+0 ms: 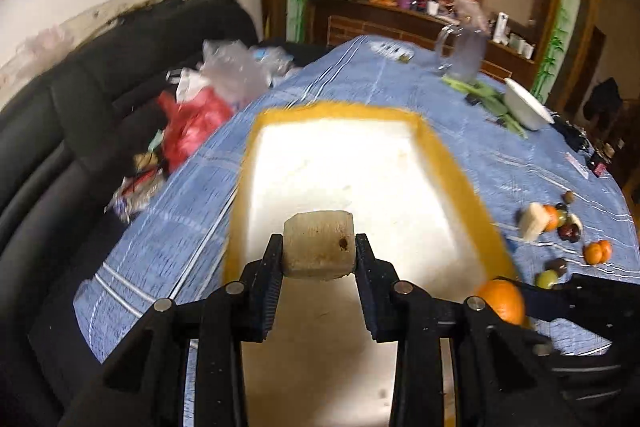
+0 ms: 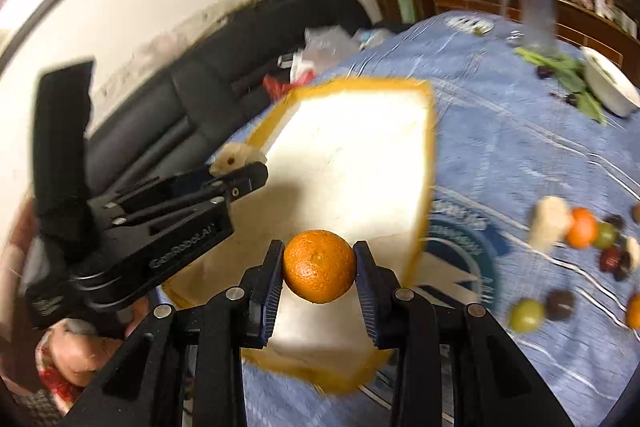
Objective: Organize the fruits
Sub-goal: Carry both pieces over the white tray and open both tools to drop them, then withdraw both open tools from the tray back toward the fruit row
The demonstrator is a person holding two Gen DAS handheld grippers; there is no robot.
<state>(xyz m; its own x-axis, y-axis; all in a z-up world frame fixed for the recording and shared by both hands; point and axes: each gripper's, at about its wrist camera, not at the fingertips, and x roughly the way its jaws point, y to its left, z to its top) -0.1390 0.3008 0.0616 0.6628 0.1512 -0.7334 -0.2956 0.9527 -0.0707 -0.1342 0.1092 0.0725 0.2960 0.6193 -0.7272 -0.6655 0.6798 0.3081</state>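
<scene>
a: why are both held over the tray (image 1: pixel 460 163)?

b: for dropping, i'd guess. right gripper (image 2: pixel 319 263) is clamped on the mandarin (image 2: pixel 319 265), left gripper (image 1: pixel 319 247) squeezes a pale fruit chunk (image 1: pixel 319 243). loose fruits (image 2: pixel 580 231) wait beyond on the tablecloth (image 2: pixel 520 155).

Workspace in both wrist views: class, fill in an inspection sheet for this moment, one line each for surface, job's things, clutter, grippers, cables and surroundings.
Surface: table under a blue striped cloth.
Job's things: white tray with orange rim, nothing lying in it; loose fruit pile on the cloth to its right.
Clutter: white bowl, green leaves, clear jug, plastic bags on the black sofa.
Grippers: left gripper shut on a pale fruit chunk; right gripper shut on an orange; both over the tray.
Cables: nothing seen.
Surroundings: black sofa, wooden cabinet, white wall.
</scene>
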